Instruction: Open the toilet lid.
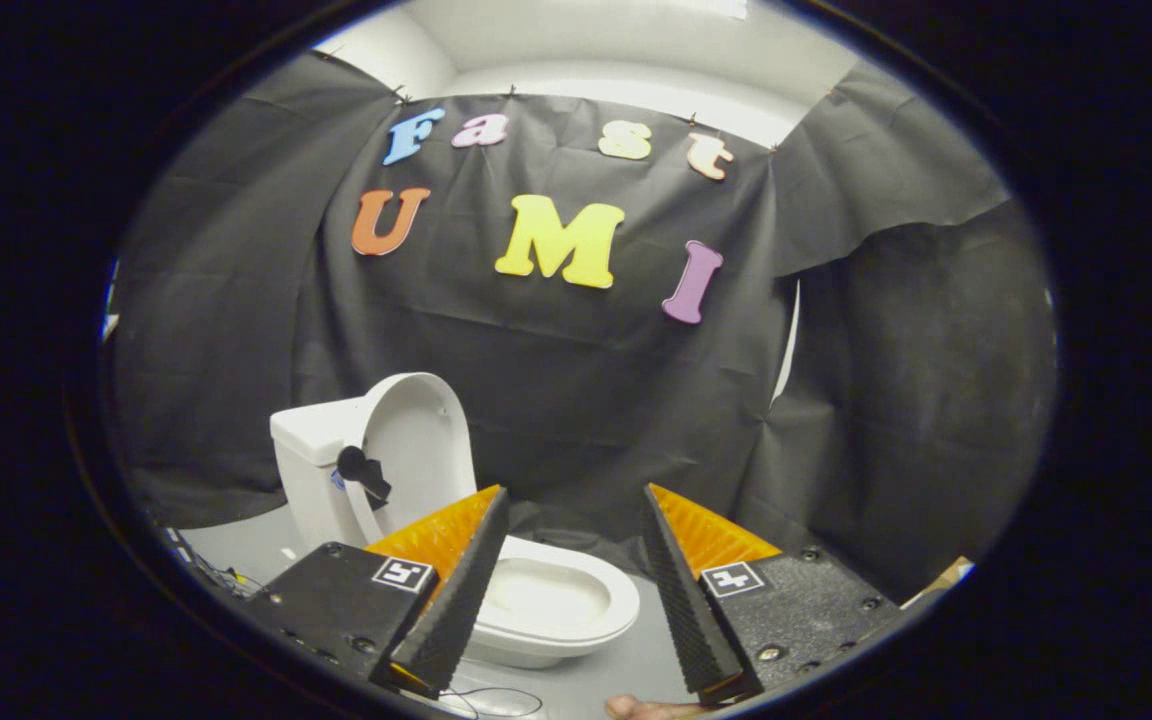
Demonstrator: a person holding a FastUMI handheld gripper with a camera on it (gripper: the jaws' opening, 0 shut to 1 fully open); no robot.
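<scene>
White toilet lid (416,440) stands upright against the tank (311,455), so your gripper (576,555) sits spread apart, holding nothing, bowl (576,600) just ahead.

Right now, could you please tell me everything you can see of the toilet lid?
The toilet lid is a white oval, smooth and glossy like plastic. It is already raised, standing nearly upright and leaning back against the white tank, its pale underside facing the bowl below. A small black piece sits on its left edge near the tank. The open tongs hover apart from it, nothing between their fingers; the left finger overlaps its lower part.
</scene>
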